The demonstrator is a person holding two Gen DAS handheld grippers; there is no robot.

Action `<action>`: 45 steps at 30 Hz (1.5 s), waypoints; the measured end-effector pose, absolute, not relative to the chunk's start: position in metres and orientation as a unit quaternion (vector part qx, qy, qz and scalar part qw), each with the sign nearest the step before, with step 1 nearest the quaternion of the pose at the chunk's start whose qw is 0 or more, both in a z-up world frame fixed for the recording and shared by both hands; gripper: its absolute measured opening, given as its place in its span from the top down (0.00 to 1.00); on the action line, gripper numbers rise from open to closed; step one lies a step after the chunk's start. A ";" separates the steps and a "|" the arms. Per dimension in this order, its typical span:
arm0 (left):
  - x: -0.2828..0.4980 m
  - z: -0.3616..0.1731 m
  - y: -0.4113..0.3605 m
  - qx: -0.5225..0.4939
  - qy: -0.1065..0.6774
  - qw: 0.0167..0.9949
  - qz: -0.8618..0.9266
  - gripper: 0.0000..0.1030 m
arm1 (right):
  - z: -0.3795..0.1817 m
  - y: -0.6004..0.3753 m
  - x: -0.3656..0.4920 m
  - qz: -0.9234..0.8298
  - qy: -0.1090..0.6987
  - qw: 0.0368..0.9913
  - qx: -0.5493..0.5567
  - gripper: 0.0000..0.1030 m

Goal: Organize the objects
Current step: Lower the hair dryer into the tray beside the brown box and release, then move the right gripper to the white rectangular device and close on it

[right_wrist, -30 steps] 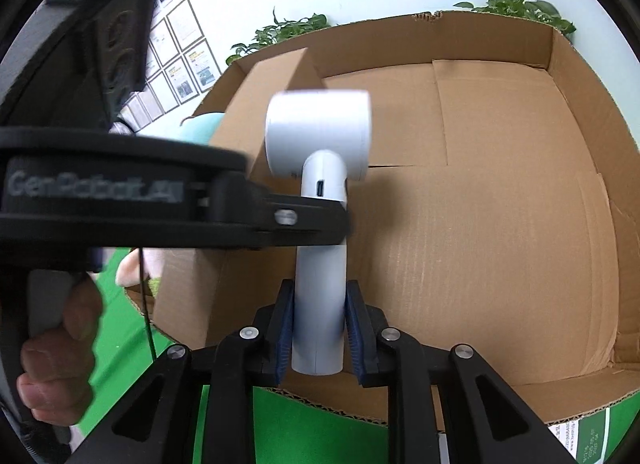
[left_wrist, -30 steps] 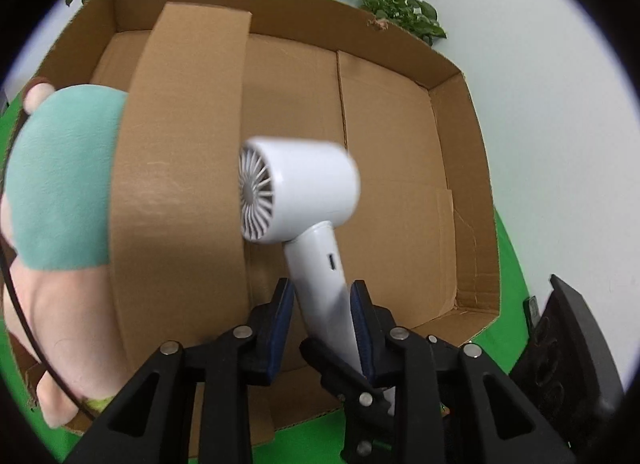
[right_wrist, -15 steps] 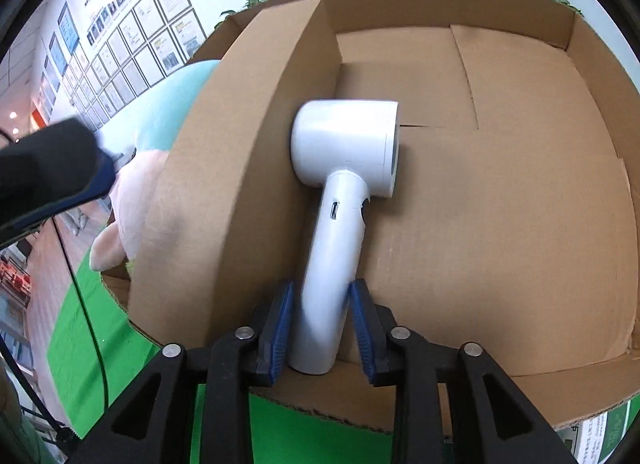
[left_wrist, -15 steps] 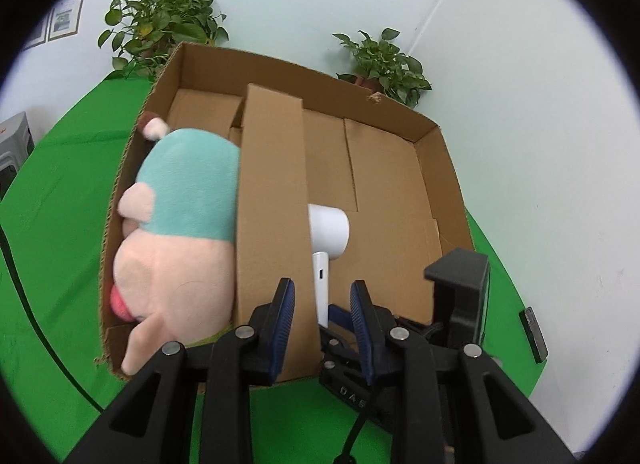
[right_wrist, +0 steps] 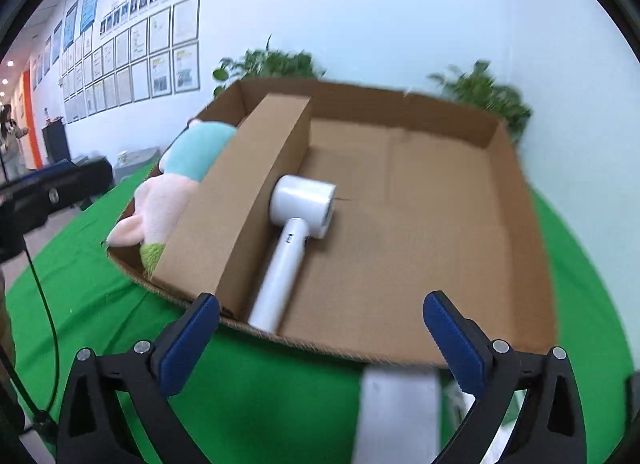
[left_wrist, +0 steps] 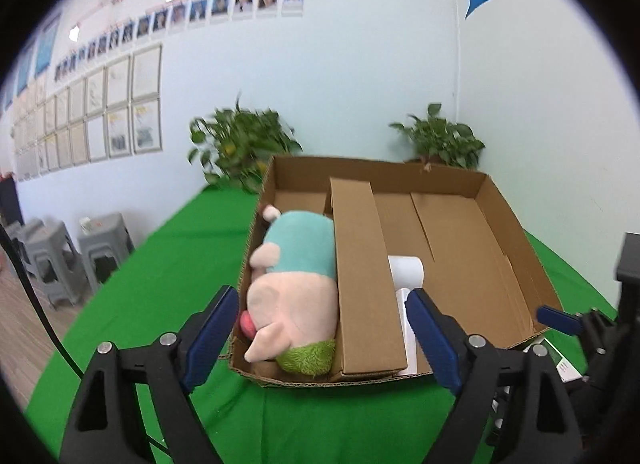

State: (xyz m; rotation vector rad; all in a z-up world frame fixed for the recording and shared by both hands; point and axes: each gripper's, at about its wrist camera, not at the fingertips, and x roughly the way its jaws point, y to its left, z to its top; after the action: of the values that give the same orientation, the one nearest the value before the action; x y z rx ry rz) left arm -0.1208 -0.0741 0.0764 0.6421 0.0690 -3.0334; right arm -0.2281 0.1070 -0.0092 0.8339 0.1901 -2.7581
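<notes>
A white hair dryer point(right_wrist: 294, 232) lies flat in the right compartment of a brown cardboard box point(right_wrist: 516, 232), its handle toward me, against the cardboard divider point(right_wrist: 236, 204). From the left wrist view only part of the hair dryer point(left_wrist: 406, 276) shows behind the divider point(left_wrist: 364, 276). A pink and teal plush toy point(left_wrist: 288, 284) fills the left compartment. My left gripper point(left_wrist: 324, 328) hangs before the box's near edge, its jaws opening with nothing between them. My right gripper point(right_wrist: 320, 328) is also back from the box, jaws opening wide and holding nothing.
The box point(left_wrist: 508, 232) sits on a green cloth-covered table point(left_wrist: 160, 264). Potted plants point(left_wrist: 240, 148) stand behind it by the wall. Grey stools point(left_wrist: 68, 256) are at the left. A blurred white object point(right_wrist: 396, 412) lies on the cloth near the right gripper.
Both grippers let go of the hair dryer's handle, opened wide and pulled back and up from the box. The dryer now lies on the box floor beside the divider.
</notes>
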 end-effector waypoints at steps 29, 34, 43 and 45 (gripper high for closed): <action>-0.061 0.044 0.004 0.244 -0.002 0.056 -0.968 0.06 | -0.042 0.207 -0.146 -0.937 0.007 0.161 0.310 0.07; -0.067 0.033 0.008 0.273 -0.009 0.048 -0.961 0.06 | -0.057 0.206 -0.153 -0.925 0.012 0.174 0.337 0.02; -0.073 0.008 0.002 0.310 0.011 0.041 -0.950 0.06 | -0.090 0.199 -0.191 -0.897 0.028 0.164 0.409 0.01; -0.074 0.004 -0.002 0.316 0.014 0.042 -0.948 0.06 | -0.095 0.199 -0.200 -0.894 0.033 0.151 0.420 0.01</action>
State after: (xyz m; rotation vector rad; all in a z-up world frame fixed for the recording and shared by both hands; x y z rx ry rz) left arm -0.0737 -0.0017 0.0039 0.9658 0.0438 -2.9013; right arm -0.2003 0.1993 -0.0949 1.2064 0.0952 -2.5678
